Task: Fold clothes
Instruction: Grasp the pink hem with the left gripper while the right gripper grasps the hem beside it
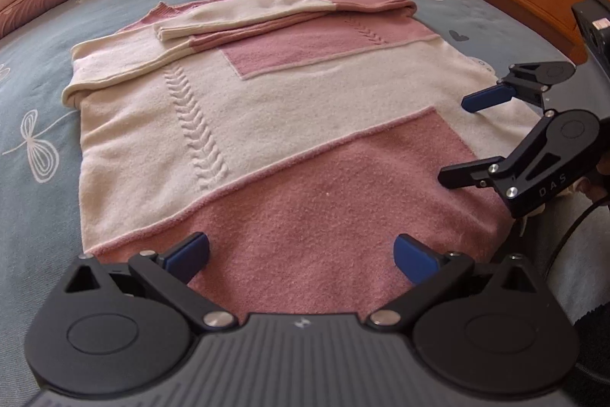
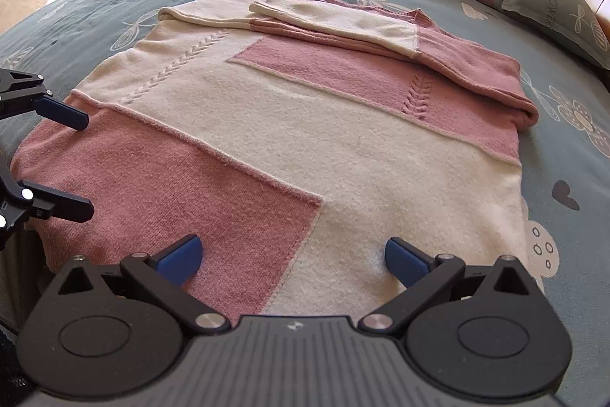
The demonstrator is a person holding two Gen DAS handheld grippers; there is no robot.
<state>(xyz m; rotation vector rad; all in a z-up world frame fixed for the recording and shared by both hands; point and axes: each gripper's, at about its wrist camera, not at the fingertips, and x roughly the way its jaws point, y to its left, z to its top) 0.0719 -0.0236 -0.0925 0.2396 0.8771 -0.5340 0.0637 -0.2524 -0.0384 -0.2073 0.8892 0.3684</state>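
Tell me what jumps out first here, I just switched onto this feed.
A pink and cream sweater lies flat across the blue floral bedsheet, both sleeves folded over its chest at the far end. The left claw and right claw hang open over its near hem.

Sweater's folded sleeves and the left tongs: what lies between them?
Only the sweater's own flat body, cream then pink panels, stretches from the folded sleeves to the open left tongs; the left wrist view shows it.
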